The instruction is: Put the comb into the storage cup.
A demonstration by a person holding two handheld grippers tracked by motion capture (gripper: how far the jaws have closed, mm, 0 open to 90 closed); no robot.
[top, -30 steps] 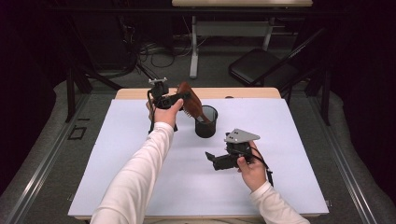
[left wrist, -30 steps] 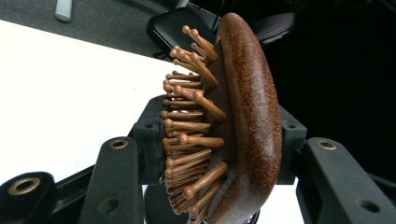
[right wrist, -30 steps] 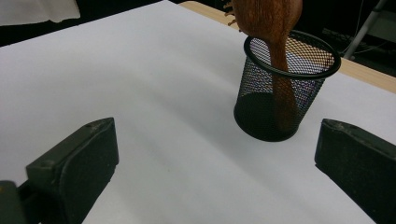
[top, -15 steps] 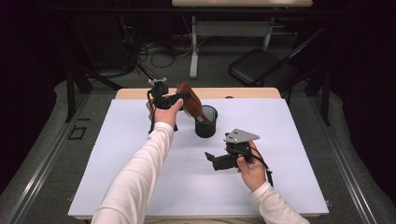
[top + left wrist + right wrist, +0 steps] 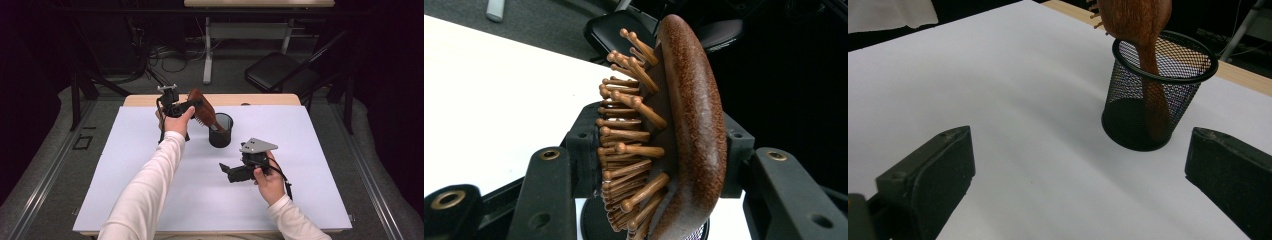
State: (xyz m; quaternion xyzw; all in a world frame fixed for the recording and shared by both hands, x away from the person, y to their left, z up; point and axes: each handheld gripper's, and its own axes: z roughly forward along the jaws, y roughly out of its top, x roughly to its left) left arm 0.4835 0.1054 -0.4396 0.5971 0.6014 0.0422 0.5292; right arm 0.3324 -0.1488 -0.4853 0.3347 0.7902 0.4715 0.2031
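A brown wooden hairbrush (image 5: 202, 110) stands tilted with its handle down inside a black mesh cup (image 5: 220, 131) near the back middle of the white table. My left gripper (image 5: 192, 106) is shut on the brush head; in the left gripper view the jaws press both sides of the hairbrush (image 5: 684, 135), bristles facing left. My right gripper (image 5: 226, 171) rests low on the table in front of the cup, open and holding nothing. In the right gripper view the mesh cup (image 5: 1158, 90) lies ahead between the wide jaws, with the hairbrush (image 5: 1143, 30) handle leaning in it.
The white table top (image 5: 150, 190) spreads wide around the cup. A wooden table edge (image 5: 260, 100) runs along the back. A black folding chair (image 5: 282, 72) and another table's legs (image 5: 207, 55) stand on the floor beyond.
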